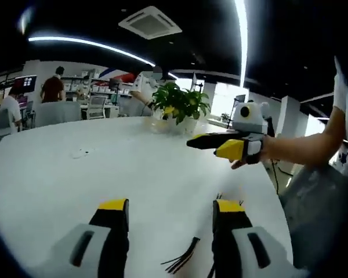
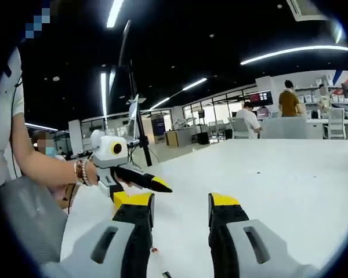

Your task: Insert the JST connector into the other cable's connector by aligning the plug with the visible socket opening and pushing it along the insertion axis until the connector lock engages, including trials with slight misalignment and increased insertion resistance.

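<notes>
White worktop [image 1: 75, 174]: left tongs [image 1: 171, 209] held wide apart above it, nothing between them, with a bundle of dark cable wires [image 1: 182, 262] lying on the surface just by the right-hand jaw. Right tongs [image 2: 181, 204] likewise spread wide and holding nothing, over bare worktop. Potted plant [image 1: 178, 107] at the far edge; connector itself too small to make out.

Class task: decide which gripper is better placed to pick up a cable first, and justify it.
Probably the left gripper: its open jaws hover over the white table with black cable wires lying between them. The right gripper is open too, with no cable clearly between its jaws.
</notes>
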A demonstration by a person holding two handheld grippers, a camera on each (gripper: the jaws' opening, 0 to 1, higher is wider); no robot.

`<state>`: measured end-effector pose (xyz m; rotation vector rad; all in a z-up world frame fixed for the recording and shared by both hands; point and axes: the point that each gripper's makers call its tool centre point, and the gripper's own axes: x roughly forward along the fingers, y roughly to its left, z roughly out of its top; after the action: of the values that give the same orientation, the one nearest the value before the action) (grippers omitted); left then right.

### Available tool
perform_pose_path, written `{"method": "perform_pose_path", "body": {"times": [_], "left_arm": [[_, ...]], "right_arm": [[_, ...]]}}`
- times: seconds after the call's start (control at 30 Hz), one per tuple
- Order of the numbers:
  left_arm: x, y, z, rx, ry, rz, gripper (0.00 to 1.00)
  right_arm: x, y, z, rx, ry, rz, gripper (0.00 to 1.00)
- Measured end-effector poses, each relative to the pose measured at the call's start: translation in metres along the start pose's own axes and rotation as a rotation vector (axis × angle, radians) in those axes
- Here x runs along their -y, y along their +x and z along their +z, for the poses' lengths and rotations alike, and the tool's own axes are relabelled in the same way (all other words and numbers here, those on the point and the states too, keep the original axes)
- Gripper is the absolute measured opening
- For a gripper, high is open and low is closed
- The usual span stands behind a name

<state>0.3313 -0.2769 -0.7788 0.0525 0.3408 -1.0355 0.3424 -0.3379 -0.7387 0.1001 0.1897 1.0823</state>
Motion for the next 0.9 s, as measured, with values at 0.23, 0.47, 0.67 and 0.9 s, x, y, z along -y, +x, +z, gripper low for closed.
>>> {"method": "perform_pose_path", "body": {"times": [0.23,0.47,0.67,0.9], "left_arm": [[0.023,0.015,-0.034,-0.138,0.036,-0.093,0.39],[0.025,0.018,-0.045,-0.186,0.066,-0.111,0.37],[0.028,0.018,-0.047,-0.201,0.084,-0.123,0.32],[0.032,0.022,-0.057,-0.246,0.111,-0.145,0.21]], "right_arm": [[-0.019,-0.007,-0.055,-0.244,-0.077,0.086,0.24],[-0.023,-0.016,-0.081,-0.348,-0.081,0.119,0.22],[-0.025,-0.024,-0.095,-0.411,-0.099,0.139,0.23],[-0.027,-0.030,-0.114,-0.500,-0.137,0.154,0.17]]}}
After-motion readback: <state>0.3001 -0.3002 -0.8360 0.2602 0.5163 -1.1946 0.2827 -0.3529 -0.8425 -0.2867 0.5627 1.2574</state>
